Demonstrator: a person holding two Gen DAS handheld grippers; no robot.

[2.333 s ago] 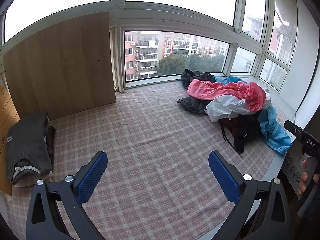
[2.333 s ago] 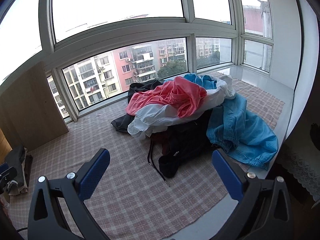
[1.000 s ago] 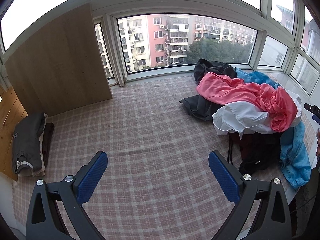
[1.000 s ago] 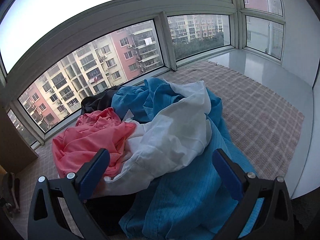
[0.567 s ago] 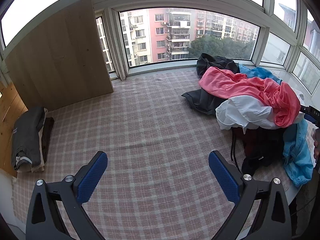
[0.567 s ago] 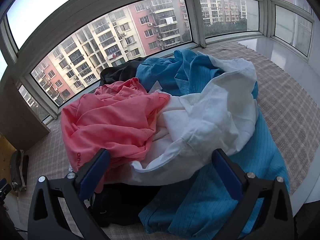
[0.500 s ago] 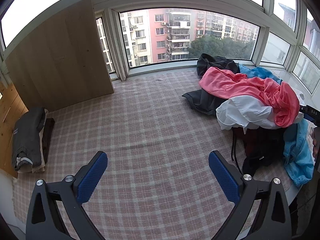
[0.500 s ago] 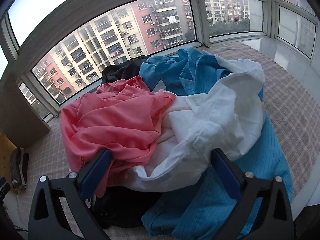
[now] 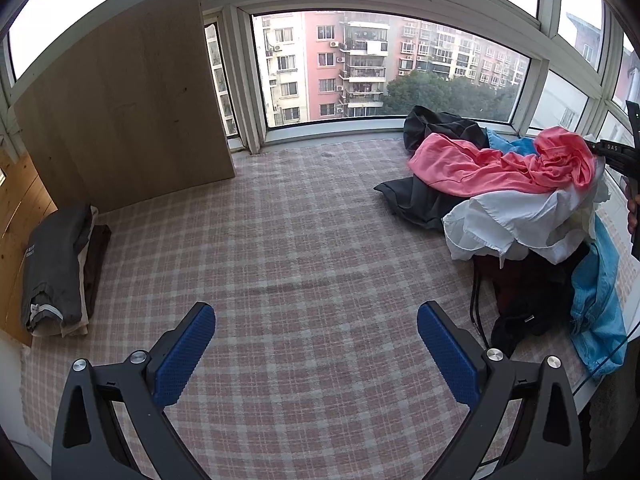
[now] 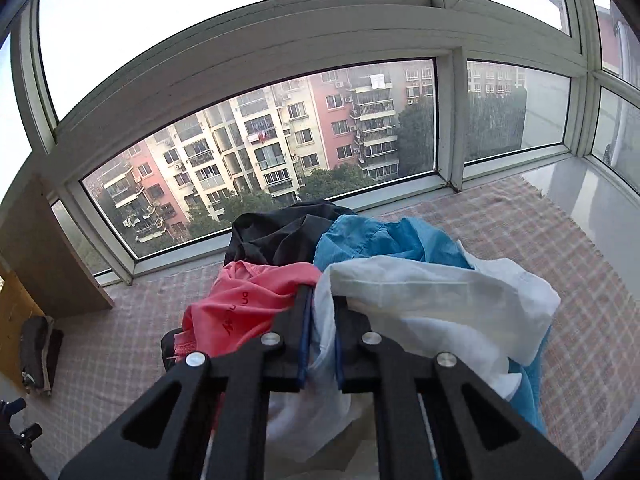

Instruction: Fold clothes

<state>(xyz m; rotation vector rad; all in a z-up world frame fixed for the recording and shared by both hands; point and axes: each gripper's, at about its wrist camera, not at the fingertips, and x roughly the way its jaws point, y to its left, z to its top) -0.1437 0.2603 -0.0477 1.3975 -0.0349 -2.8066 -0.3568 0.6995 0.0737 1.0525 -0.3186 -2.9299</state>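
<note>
A heap of clothes lies at the right of the plaid mat (image 9: 300,240): a pink top (image 9: 500,164), a white garment (image 9: 520,220), a blue garment (image 9: 600,300) and black pieces (image 9: 436,128). In the right wrist view my right gripper (image 10: 322,300) is closing, and its pads pinch a fold of the white garment (image 10: 420,300), lifted off the heap. The pink top (image 10: 248,300) hangs at its left, with blue cloth (image 10: 380,240) behind. My left gripper (image 9: 315,310) hangs open over bare mat, well left of the heap, holding nothing.
A folded stack of dark clothes (image 9: 60,264) sits at the mat's left edge. A wooden board (image 9: 120,112) leans in the far left corner. Windows ring the back and right. A hand (image 9: 632,208) shows at the right edge.
My right gripper went from wide open above the heap to pinched on the white garment and rose, dragging white and pink cloth upward. The left gripper stayed put.
</note>
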